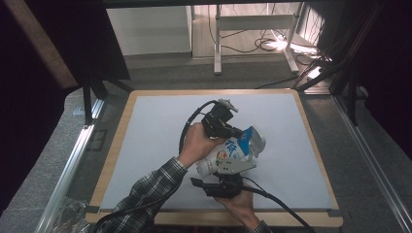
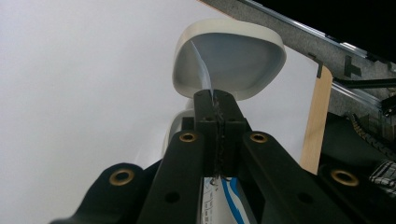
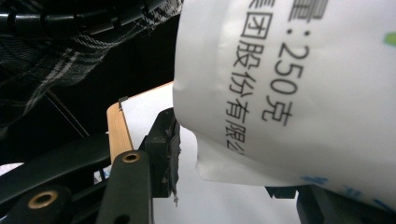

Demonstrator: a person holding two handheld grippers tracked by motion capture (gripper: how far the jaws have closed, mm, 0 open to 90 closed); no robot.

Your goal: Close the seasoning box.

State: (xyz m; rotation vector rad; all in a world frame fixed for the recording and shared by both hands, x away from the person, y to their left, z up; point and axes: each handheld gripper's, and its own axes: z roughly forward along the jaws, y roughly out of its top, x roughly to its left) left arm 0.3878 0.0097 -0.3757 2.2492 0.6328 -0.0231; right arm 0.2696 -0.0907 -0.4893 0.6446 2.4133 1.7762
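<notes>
A white pouch (image 1: 232, 151) with blue print hangs tilted above the middle of the table, held between both hands. My left gripper (image 1: 237, 132) pinches its upper part; in the left gripper view the jaws (image 2: 215, 95) are shut on a thin edge of the film. Just beyond them is a white bowl (image 2: 229, 58), which sits at the pouch's top end (image 1: 257, 140). My right gripper (image 1: 227, 178) comes in from below at the pouch's lower end. In the right gripper view the pouch (image 3: 299, 93), with black print, sits between its wide-set jaws (image 3: 233, 158), touching the left pad (image 3: 172, 149).
The table is a pale mat (image 1: 160, 145) on a wooden board (image 1: 112, 160). Metal rails (image 1: 73, 160) run along both sides. Table legs and cables (image 1: 262, 43) stand on the floor beyond the far edge. A plaid sleeve (image 1: 145, 194) enters from the bottom left.
</notes>
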